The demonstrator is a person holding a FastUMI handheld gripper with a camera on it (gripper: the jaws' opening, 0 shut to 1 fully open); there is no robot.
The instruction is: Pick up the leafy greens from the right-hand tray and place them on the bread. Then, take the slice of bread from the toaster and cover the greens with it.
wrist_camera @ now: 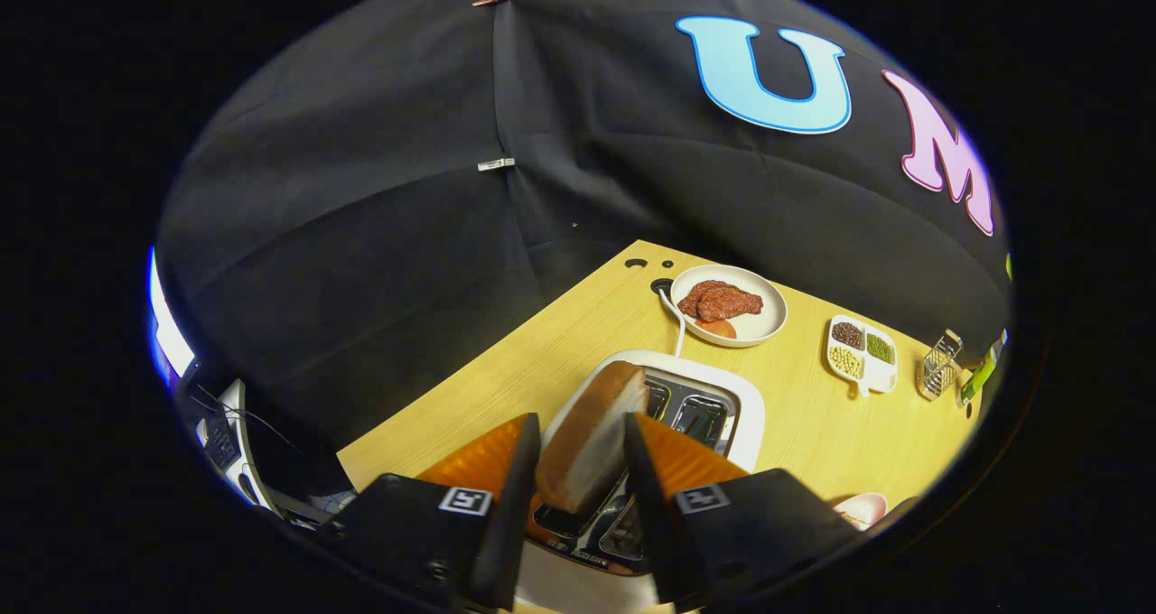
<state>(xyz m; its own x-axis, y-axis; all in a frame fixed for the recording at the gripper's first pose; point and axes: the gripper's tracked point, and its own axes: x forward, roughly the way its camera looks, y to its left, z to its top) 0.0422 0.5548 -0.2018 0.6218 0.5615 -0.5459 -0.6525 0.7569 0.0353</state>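
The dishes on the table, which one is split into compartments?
The small white dish beyond the toaster, holding three kinds of beans; the round plate carries meat undivided.

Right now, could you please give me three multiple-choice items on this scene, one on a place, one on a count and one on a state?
1. Where is the slice of bread?
A. on the round plate
B. between the tongs' fingers, above the toaster
C. flat on the table

2. How many compartments of the small divided dish hold grains or beans?
A. one
B. three
C. five

3. What are the tongs doing?
A. hanging open over the plate
B. shut on the slice of bread
C. shut on the wire basket

Answers:
1 B, the slice sits between both fingers over the toaster.
2 B, a dark, a green and a pale filling show.
3 B, both fingers press its sides.
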